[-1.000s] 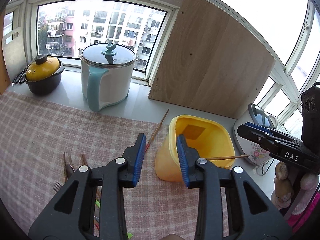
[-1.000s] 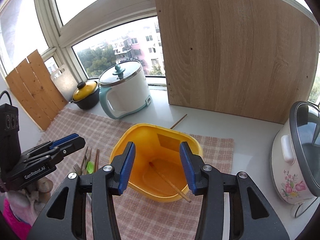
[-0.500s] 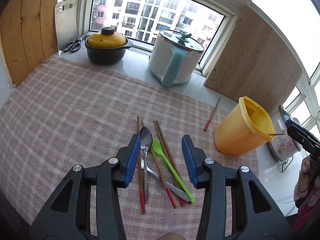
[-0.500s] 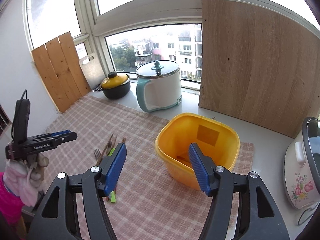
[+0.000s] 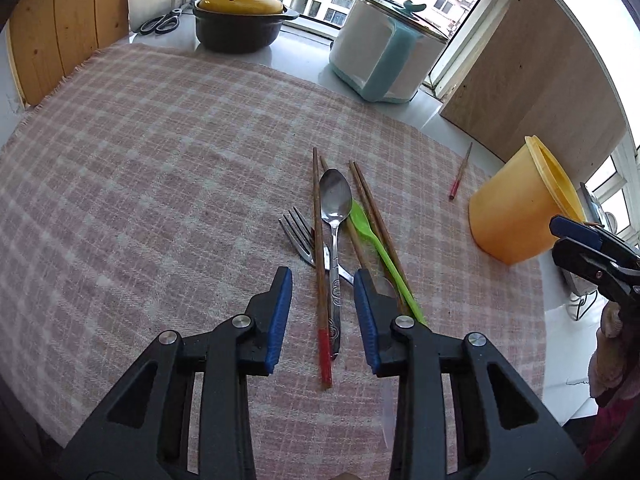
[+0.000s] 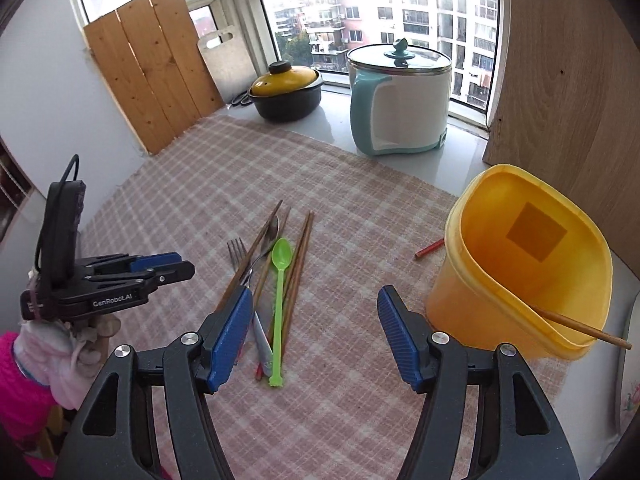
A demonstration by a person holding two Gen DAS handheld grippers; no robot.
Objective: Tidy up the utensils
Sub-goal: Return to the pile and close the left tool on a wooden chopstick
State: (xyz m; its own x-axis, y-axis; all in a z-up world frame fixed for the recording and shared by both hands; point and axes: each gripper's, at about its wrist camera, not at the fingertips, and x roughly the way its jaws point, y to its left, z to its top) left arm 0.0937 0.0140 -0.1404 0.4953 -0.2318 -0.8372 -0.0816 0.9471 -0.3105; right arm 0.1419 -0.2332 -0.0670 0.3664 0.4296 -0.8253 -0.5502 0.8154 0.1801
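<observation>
A pile of utensils lies on the checked cloth: a metal spoon (image 5: 336, 200), a fork (image 5: 298, 232), a green plastic spoon (image 5: 372, 232) and several wooden chopsticks (image 5: 318, 220). My left gripper (image 5: 322, 280) hovers low over the near ends, its jaws closing. A red-tipped chopstick and the spoon's handle lie between them, untouched by the pads. My right gripper (image 6: 315, 296) stands open above the cloth, between the green spoon (image 6: 280, 264) and the yellow container (image 6: 516, 260). One chopstick (image 6: 580, 326) leans inside that container. Another (image 6: 430, 249) lies beside it.
At the back by the window stand a black pot with a yellow lid (image 5: 240, 20), scissors (image 5: 160, 22) and a white and teal electric pot (image 5: 384, 52). A wooden board (image 5: 532, 72) leans behind the container, planks (image 5: 60, 28) at the left. A floral cooker (image 6: 632, 360) sits far right.
Both grippers have swung away from the yellow container, leftward and down to the utensil pile. The right jaws have widened; the left jaws have narrowed over the chopstick and spoon handle.
</observation>
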